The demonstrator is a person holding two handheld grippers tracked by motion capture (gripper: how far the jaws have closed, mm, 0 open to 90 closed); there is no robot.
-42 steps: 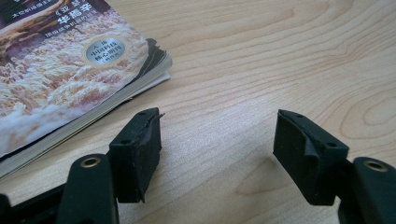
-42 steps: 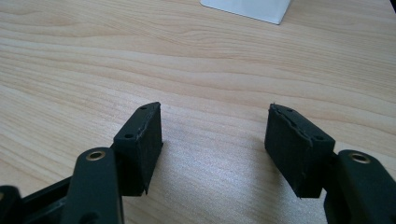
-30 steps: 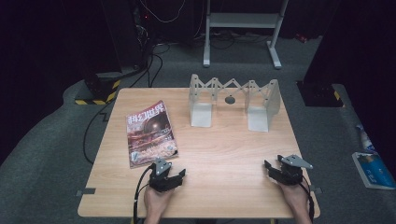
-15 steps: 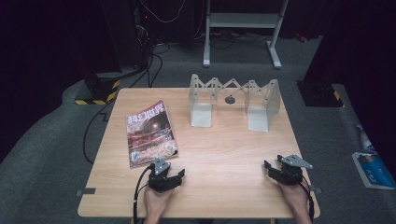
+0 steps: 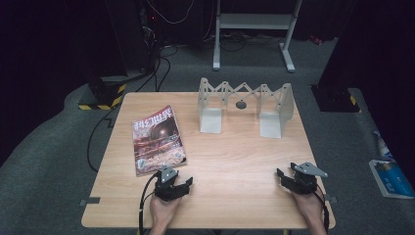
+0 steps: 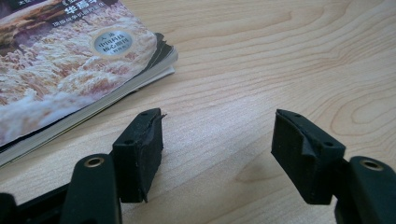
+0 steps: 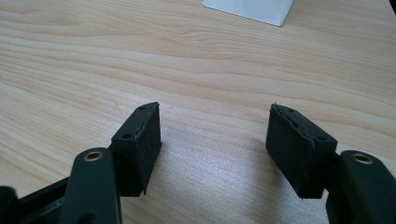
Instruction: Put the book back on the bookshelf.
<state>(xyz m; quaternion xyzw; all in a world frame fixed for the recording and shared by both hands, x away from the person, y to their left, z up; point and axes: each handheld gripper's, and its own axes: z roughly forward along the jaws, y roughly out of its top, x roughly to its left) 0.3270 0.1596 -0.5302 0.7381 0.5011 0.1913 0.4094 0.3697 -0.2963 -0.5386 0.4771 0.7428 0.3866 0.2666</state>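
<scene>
Pale wood grain is running across the table we are looking down on in the high view, and we are seeing a magazine lying flat on its left half, cover up with a reddish picture and white characters along the top. Toward the far edge, a white folding rack is standing upright, its zigzag lattice joining two end panels. We are resting the left gripper on the near edge of the table, just below the magazine's near corner, and the right gripper near the opposite near corner, well apart from the magazine. Both are showing their jaws spread, with nothing between them.

Moving to the left gripper view, we are looking along two black jaws standing wide over bare wood (one pad's edge is looking a little frayed). The magazine is lying just ahead and to the left of the left-hand jaw, close but not touching it, its page edges stacked and slightly fanned at the corner. A round silver seal is showing on the cover.

Turning to the right gripper view, we are again finding the jaws wide apart and holding nothing, the pads hovering over plain wood. At the top edge, a white foot of the rack is resting on the table, well ahead of the jaws.
</scene>
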